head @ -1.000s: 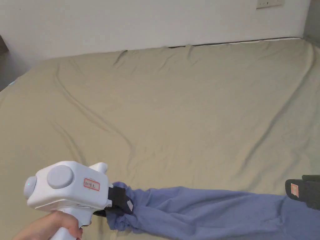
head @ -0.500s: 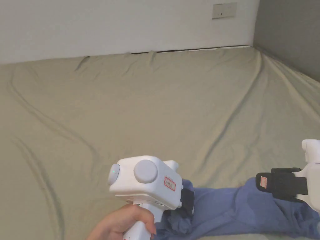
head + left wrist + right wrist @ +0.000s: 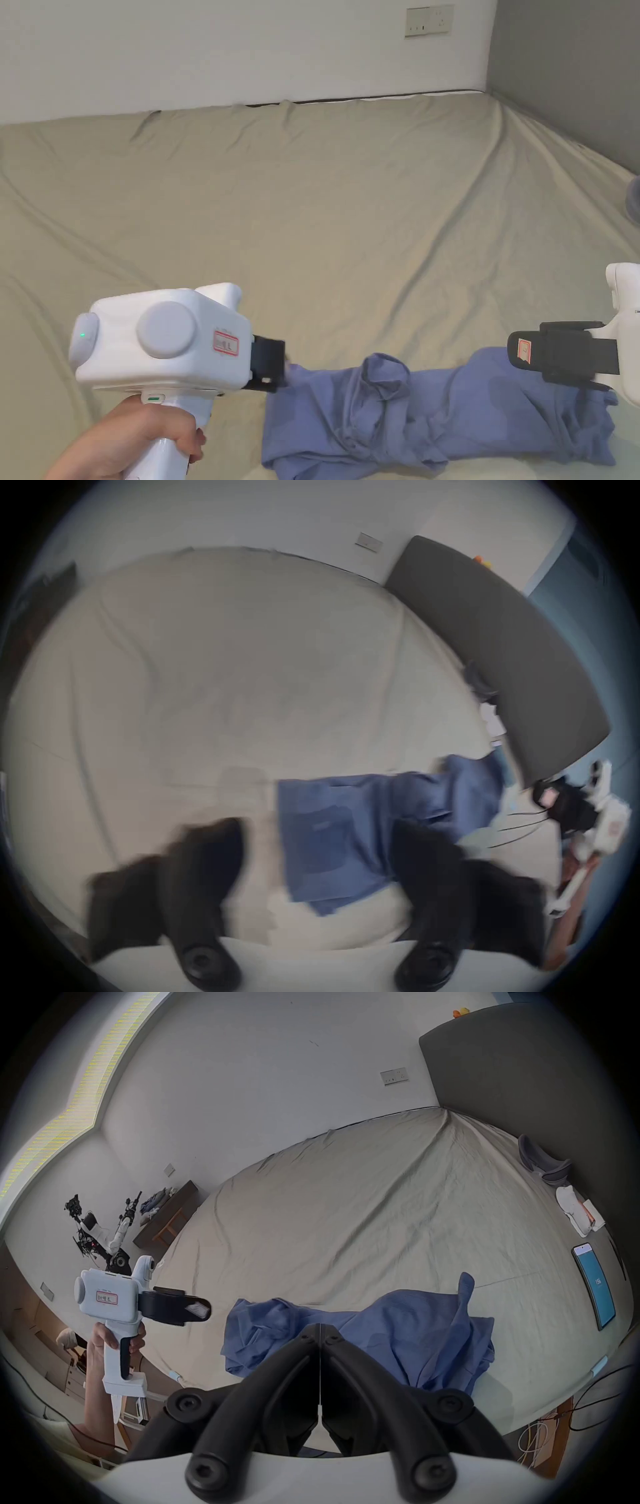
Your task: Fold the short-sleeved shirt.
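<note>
Olive bedsheet [image 3: 350,206], one shirt [image 3: 437,412], two tools

My left gripper [image 3: 275,365]: jaws spread wide, empty, level, pointing right.
My left hand [image 3: 134,434]: fist round the white handle.
My right gripper [image 3: 522,349]: jaws pressed together, empty, level, pointing left.

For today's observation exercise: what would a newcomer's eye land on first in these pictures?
A crumpled blue shirt lies bunched at the near edge of a wide bed with an olive sheet. The left gripper hangs open beside the shirt's left end; the right gripper, jaws together, hovers by its right end.
</note>
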The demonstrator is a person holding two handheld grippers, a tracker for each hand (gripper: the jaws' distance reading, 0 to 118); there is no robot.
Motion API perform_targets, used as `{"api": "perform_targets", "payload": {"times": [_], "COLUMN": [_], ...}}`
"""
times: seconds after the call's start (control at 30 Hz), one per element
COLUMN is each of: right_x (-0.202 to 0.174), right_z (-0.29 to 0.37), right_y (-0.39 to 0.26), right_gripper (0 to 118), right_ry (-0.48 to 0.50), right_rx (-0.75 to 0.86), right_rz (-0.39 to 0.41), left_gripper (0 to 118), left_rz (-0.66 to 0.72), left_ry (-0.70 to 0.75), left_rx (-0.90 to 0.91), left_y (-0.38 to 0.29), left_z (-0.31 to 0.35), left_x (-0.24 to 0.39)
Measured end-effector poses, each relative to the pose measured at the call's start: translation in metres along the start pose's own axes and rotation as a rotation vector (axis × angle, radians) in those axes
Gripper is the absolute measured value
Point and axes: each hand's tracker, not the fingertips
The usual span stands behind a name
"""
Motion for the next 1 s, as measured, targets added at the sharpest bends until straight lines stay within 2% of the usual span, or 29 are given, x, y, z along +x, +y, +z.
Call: {"api": "perform_targets", "payload": {"times": [0.07, 0.13, 0.23, 0.47, 0.53, 0.57, 0.67, 0.73, 0.83, 0.9, 0.93, 0.97, 1.0], "right_x": [-0.003, -0.005, -0.005, 0.004, 0.007, 0.008, 0.008, 0.006, 0.003, -0.001, -0.003, -0.005, -0.006], "right_z": [-0.001, 0.000, 0.001, 0.003, 0.003, 0.002, 0.000, -0.002, -0.003, -0.006, -0.009, -0.012, -0.014], "right_y": [-0.001, -0.002, -0.004, -0.009, -0.009, -0.009, -0.008, -0.007, -0.007, -0.005, -0.004, -0.003, -0.002], "right_gripper": [3, 3, 3, 3, 3, 3, 3, 3, 3, 3, 3, 3, 3], "right_ry": [0.003, 0.006, 0.004, -0.017, -0.025, -0.026, -0.022, -0.029, -0.013, -0.006, -0.016, -0.027, -0.034], "right_rx": [-0.002, -0.004, -0.011, -0.026, -0.030, -0.029, -0.032, -0.034, -0.019, -0.024, -0.028, -0.030, -0.034], "right_rz": [0.006, 0.012, 0.019, -0.010, -0.021, -0.027, -0.035, -0.036, -0.023, -0.016, -0.006, 0.009, 0.019], "left_gripper": [3, 3, 3, 3, 3, 3, 4, 4, 4, 5, 20, 49, 102], "left_rz": [-0.061, -0.074, -0.133, -0.175, -0.248, -0.258, -0.277, -0.234, -0.014, 0.063, 0.098, 0.135, 0.165], "left_ry": [0.019, -0.118, -0.169, -0.152, -0.155, -0.102, -0.116, -0.175, -0.420, -0.525, -0.534, -0.525, -0.502], "left_rx": [-0.050, -0.074, -0.063, -0.177, -0.179, -0.178, -0.182, -0.197, -0.124, -0.075, -0.048, -0.027, -0.011], "left_y": [-0.011, -0.015, -0.016, -0.006, -0.010, -0.010, -0.003, 0.000, -0.001, -0.005, -0.007, -0.008, -0.009], "left_z": [-0.008, -0.016, -0.032, -0.103, -0.118, -0.114, -0.107, -0.099, -0.067, -0.048, -0.040, -0.032, -0.026], "left_x": [0.020, 0.032, 0.061, 0.128, 0.146, 0.149, 0.154, 0.137, 0.091, 0.062, 0.050, 0.034, 0.021]}}
